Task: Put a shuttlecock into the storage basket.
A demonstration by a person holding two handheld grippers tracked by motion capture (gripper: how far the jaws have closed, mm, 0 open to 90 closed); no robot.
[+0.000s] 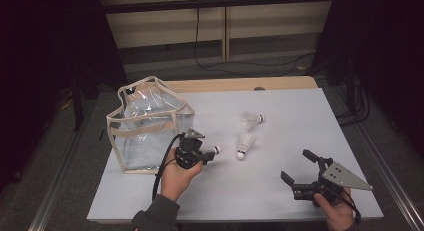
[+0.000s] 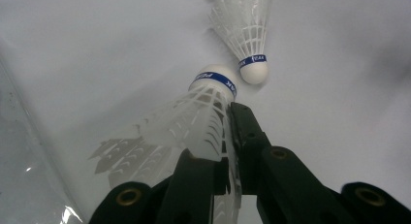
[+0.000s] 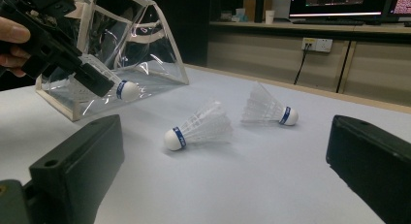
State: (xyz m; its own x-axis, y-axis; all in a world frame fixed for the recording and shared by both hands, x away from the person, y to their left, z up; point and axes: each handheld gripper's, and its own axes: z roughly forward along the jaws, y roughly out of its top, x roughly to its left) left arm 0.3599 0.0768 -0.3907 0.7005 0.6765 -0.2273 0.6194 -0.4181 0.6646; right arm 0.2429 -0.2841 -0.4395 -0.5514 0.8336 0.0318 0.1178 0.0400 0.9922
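A shuttlecock [image 2: 203,115], blue band lettering too blurred to be read, is clamped by the left gripper [image 2: 228,132]; right gripper [image 1: 297,168] is held wide open, empty.

Your left gripper [image 1: 212,152] is a compact black plastic block with a thick black cable looping back from it over your grey sleeve [image 1: 155,215]. Seen from its own camera, its narrow black jaws carry brass-ringed screw holes. Your right gripper [image 1: 296,166] is black too, with broad blocky jaws, and is topped by a grey three-cornered plate [image 1: 346,176] dotted with small holes.
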